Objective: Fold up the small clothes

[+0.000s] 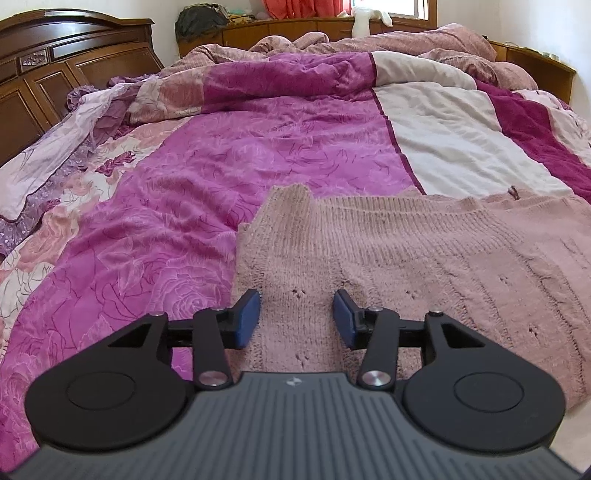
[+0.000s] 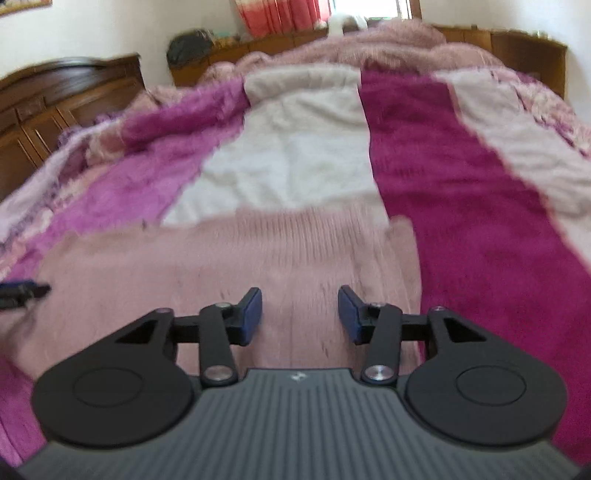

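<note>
A dusty-pink knitted sweater (image 1: pixel 406 251) lies flat on the bed, its ribbed hem toward the far side. My left gripper (image 1: pixel 296 308) hovers over the sweater's left part, near its left edge, jaws apart, with only flat knit showing in the gap. In the blurred right wrist view the same sweater (image 2: pixel 258 258) fills the middle. My right gripper (image 2: pixel 300 310) stands open above its right part, nothing pinched between the blue pads (image 2: pixel 253 317). The tip of the left gripper (image 2: pixel 22 291) pokes in at that view's left edge.
The sweater rests on a quilt (image 1: pixel 258 147) striped in magenta, cream and rose prints. A dark wooden headboard (image 1: pixel 55 62) stands at the left. Rumpled pink bedding (image 1: pixel 406 40) is heaped at the far end, with a low wooden shelf and red curtains (image 1: pixel 303 7) behind.
</note>
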{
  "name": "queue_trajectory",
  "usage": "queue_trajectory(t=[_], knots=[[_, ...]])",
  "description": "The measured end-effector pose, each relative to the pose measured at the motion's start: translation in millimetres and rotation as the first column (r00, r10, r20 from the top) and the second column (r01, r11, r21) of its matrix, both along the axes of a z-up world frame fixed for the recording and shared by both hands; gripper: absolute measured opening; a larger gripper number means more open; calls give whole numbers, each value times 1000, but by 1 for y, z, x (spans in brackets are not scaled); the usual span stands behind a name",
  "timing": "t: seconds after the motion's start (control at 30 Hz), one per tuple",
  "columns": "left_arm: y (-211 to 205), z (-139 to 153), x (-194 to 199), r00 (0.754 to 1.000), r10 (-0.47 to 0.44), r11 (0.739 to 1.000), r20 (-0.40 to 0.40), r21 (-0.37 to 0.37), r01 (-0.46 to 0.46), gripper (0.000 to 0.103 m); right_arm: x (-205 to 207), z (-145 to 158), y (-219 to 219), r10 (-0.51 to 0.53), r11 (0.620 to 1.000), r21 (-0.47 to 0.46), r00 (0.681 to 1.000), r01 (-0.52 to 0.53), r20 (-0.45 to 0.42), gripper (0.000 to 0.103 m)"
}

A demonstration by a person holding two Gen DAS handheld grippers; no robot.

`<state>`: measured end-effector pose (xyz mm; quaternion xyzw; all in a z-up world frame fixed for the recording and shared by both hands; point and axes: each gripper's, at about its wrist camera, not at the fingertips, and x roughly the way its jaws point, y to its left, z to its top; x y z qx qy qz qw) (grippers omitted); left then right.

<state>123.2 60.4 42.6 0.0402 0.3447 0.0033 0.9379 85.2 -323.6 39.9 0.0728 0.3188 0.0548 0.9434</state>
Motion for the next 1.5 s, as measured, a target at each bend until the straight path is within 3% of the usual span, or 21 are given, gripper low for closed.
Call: queue_trajectory(t=[0.13, 0.33, 0.43, 0.5, 0.77, 1.03, 1.4, 1.5], knots=[[1, 2, 2, 1000, 8, 1000, -13, -9, -8, 53, -1, -9, -1, -25, 999, 23, 1000, 25, 17, 48], [-6, 19, -11, 1000, 14, 1000, -21, -19, -14, 54, -12, 8, -12, -59, 993, 108, 998, 56, 23, 50], [-16, 32, -26, 1000, -3, 1000, -16, -18, 3, 61, -26, 20, -25, -98, 984, 158, 993, 87, 60, 67], [-25, 38, -35, 1000, -8, 1000, -22, -23, 7, 65, -34, 25, -35, -114, 978, 185, 991, 98, 77, 69], [-56, 46, -62, 998, -9, 997, -63, -75, 4, 69, -48, 11, -73, -181, 956, 237, 983, 173, 10, 70], [-74, 24, -63, 990, -9, 996, -140, -87, -3, 69, -51, -10, -85, -142, 941, 298, 987, 157, -72, 71], [-85, 9, -58, 984, -7, 999, -176, -44, -1, 70, -39, -24, -88, -44, 933, 354, 997, 65, -68, 71], [-86, 8, -56, 984, -5, 999, -179, -41, -3, 70, -35, -23, -90, -18, 913, 406, 998, 42, -64, 71]])
